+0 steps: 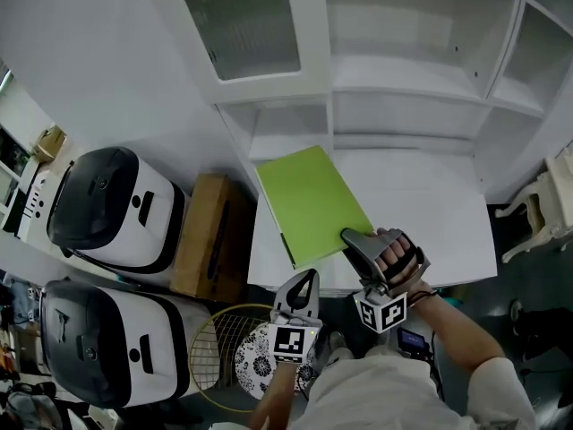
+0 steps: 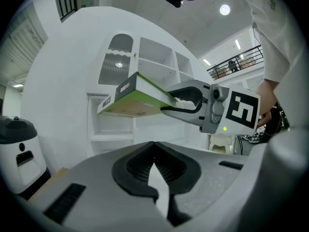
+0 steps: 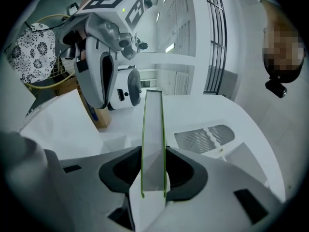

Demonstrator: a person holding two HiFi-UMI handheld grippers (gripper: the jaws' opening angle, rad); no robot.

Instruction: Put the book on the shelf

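A thin green book (image 1: pixel 309 202) lies flat in the air over the white desk top (image 1: pixel 430 213), in front of the white shelf unit (image 1: pixel 403 88). My right gripper (image 1: pixel 356 240) is shut on its near right corner. In the right gripper view the book's edge (image 3: pixel 153 129) runs straight out between the pads of that gripper (image 3: pixel 153 174). From the left gripper view I see the book's underside (image 2: pixel 135 99) and the right gripper (image 2: pixel 186 100) that clamps it. My left gripper (image 1: pixel 307 280) hangs by the desk's front edge below the book, its jaws together (image 2: pixel 154 153) and empty.
Two white and black machines (image 1: pixel 116 209) (image 1: pixel 98 343) stand on the floor at the left, with a cardboard box (image 1: pixel 201 236) beside them. A wire basket (image 1: pixel 219 343) sits below the desk edge. A white chair (image 1: pixel 542 209) is at the right. A glazed cabinet door (image 1: pixel 242 21) closes the upper left shelf.
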